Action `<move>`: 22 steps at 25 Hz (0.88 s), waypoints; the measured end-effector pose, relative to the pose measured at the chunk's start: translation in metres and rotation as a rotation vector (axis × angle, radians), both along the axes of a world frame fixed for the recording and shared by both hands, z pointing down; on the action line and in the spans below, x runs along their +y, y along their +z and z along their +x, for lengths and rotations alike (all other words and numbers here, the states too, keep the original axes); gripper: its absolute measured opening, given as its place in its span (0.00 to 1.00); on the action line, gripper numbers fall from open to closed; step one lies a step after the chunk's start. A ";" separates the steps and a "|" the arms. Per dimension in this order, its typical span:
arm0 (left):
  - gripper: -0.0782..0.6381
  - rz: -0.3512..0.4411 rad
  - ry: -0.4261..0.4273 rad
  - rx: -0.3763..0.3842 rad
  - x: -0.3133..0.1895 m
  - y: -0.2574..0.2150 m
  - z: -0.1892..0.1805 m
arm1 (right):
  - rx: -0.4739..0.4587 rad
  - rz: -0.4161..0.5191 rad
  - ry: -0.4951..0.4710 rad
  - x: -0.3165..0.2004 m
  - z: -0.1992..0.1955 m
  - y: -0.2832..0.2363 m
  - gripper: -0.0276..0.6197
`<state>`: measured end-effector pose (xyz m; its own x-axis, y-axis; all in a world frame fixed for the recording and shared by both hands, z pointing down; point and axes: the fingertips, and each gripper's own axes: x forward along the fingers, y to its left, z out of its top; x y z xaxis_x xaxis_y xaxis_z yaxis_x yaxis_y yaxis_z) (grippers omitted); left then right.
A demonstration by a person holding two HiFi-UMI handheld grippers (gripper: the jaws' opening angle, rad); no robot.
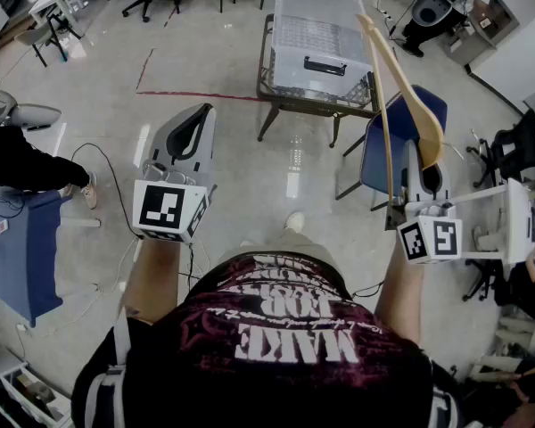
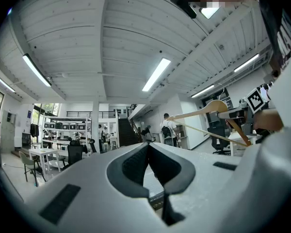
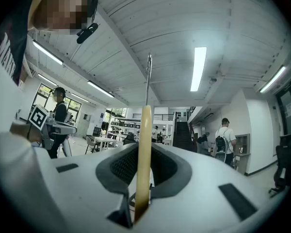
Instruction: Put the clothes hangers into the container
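My right tongs [image 1: 425, 169] were clamped on a wooden clothes hanger [image 1: 408, 87]. In the right gripper view the pads of those tongs [image 3: 144, 147] pressed the pale wood of the hanger [image 3: 145, 154] from both sides. It stood up edge-on from them, with its thin metal hook [image 3: 148, 72] topmost against the ceiling.

My left tongs [image 1: 202, 112] were closed with nothing in them. The left gripper view showed those tongs [image 2: 148, 145] with their tips meeting, and the hanger [image 2: 213, 107] off to the right in the air.

The clear container [image 1: 314, 25] sat ahead of me on a low metal-framed counter [image 1: 276, 96], covering most of its top. A blue chair [image 1: 379, 150] stood just beside the counter's near right corner. The hanger was outside the container, up in my right tongs.
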<state>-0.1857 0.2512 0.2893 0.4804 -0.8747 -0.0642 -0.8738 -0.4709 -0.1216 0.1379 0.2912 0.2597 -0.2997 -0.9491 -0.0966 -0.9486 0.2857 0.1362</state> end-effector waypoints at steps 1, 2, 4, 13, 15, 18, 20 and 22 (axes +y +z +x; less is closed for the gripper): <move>0.12 0.009 0.000 -0.009 -0.001 -0.001 0.003 | -0.002 -0.002 0.000 -0.002 0.001 0.002 0.13; 0.12 0.019 -0.001 -0.018 -0.002 -0.002 0.007 | -0.004 -0.005 0.000 -0.003 0.001 0.003 0.13; 0.12 0.037 -0.004 -0.038 -0.004 -0.003 0.013 | -0.010 -0.009 0.002 -0.005 0.002 0.007 0.13; 0.12 0.041 -0.004 -0.070 -0.019 0.011 0.025 | 0.002 -0.017 -0.022 -0.025 0.001 0.025 0.13; 0.12 0.035 -0.001 -0.079 -0.027 0.015 0.028 | -0.001 -0.016 -0.030 -0.033 0.002 0.027 0.13; 0.12 0.035 0.007 -0.104 -0.045 0.018 0.034 | 0.000 -0.018 -0.029 -0.050 0.002 0.027 0.13; 0.12 0.032 0.006 -0.118 -0.061 0.019 0.039 | 0.001 -0.026 -0.029 -0.066 0.006 0.027 0.13; 0.12 0.021 0.004 -0.122 -0.077 0.022 0.046 | -0.002 -0.040 -0.028 -0.081 0.015 0.031 0.13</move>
